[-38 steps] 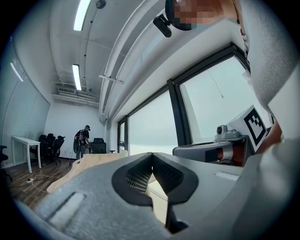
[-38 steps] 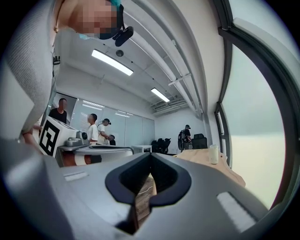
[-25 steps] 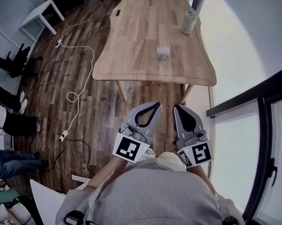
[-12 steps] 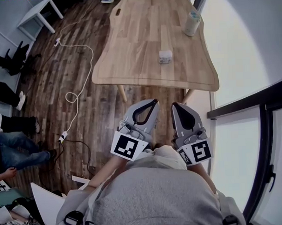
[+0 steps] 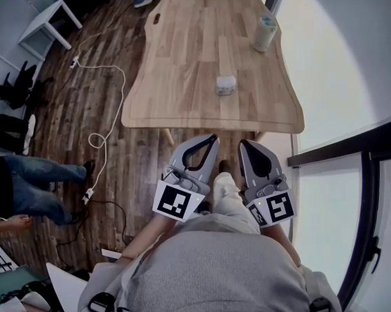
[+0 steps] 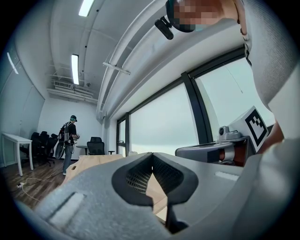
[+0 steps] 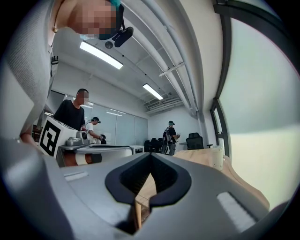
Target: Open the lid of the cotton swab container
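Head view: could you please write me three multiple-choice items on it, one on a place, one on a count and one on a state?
1. Where does the small white container stand?
A. on the wooden table
B. on the floor
C. on a chair

2. How many things stand on that table?
A. one
B. two
C. four

3. How are the jaws of the left tool and the right tool?
A. both wide apart
B. both together, empty
C. shut on the container

Key:
1 A, it sits mid-table.
2 B, only the container and a pale cylinder near the table's right edge are there.
3 B, each gripper view shows the jaws meeting with nothing between them.
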Tool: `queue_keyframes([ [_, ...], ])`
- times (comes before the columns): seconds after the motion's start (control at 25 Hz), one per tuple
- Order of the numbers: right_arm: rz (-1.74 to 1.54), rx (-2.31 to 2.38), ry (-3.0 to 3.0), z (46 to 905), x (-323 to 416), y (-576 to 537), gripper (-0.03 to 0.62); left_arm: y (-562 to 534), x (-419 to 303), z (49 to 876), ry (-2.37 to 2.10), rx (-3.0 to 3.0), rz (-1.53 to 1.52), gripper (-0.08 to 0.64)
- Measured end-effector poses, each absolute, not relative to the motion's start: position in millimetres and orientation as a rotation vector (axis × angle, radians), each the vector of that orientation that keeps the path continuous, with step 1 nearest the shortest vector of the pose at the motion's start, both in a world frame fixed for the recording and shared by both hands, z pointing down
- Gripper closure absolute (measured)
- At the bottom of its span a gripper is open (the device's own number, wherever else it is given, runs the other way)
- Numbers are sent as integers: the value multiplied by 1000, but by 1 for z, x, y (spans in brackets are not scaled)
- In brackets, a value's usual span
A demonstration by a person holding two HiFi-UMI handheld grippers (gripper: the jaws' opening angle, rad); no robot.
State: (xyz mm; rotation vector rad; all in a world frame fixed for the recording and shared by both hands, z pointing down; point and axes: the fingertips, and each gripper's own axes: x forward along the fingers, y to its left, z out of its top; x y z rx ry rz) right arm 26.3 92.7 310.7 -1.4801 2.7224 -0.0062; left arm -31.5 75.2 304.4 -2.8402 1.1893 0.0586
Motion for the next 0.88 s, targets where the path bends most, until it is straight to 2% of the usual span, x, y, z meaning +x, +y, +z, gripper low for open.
queue_keyframes([
  [0.88,40,-1245,2888,314,63,-109,592,-117,6,321,1328,-2754,12,560],
])
